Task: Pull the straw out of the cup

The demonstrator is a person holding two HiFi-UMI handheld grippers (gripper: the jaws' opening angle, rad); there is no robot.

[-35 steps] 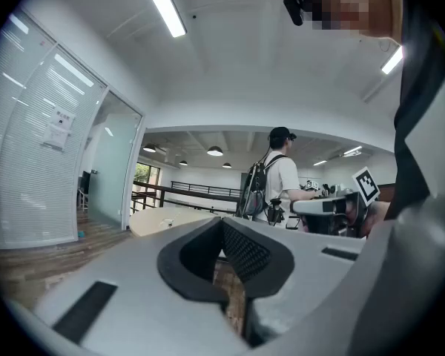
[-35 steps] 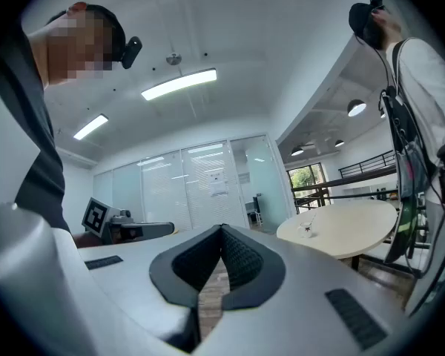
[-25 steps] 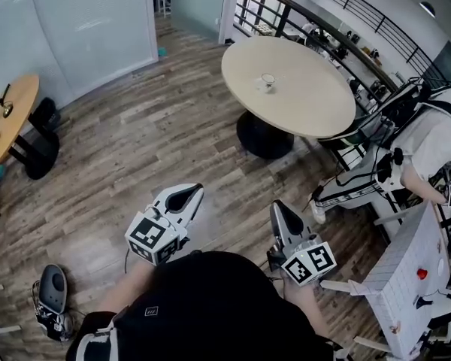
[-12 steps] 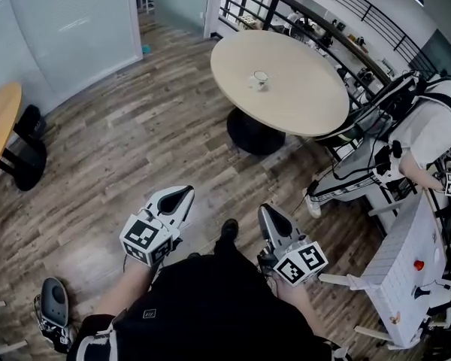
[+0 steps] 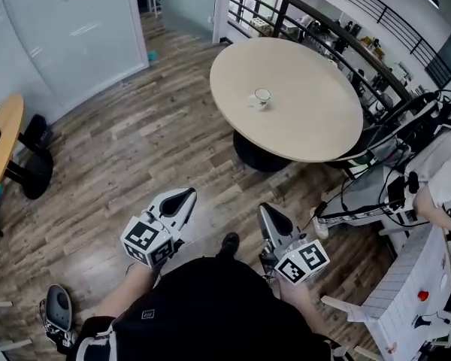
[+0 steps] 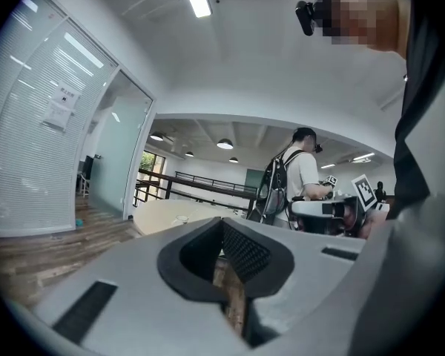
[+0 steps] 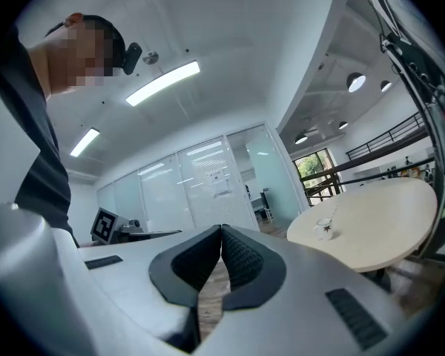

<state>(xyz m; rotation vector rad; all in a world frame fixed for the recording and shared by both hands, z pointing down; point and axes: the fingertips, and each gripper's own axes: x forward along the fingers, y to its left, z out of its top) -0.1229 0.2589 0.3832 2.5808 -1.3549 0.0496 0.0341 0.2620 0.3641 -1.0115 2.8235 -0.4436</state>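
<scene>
A small white cup (image 5: 261,97) stands near the middle of a round beige table (image 5: 316,126), far ahead of both grippers. In the right gripper view the cup (image 7: 326,228) shows a thin straw (image 7: 333,212) sticking up out of it. The left gripper view shows the cup (image 6: 182,219) only as a tiny shape on the table. My left gripper (image 5: 188,194) and right gripper (image 5: 267,210) are held side by side above the wooden floor, well short of the table. Both are shut with nothing between their jaws.
Another person (image 5: 436,156) with cabled gear stands at the right, beside a white table (image 5: 410,292). A dark railing (image 5: 323,21) runs behind the round table. A wooden table (image 5: 0,141) sits at the left, and glass walls (image 5: 75,28) line the back left.
Both grippers have been carried forward across the floor. The round table and cup now look larger and nearer in the head view. The jaws stay shut.
</scene>
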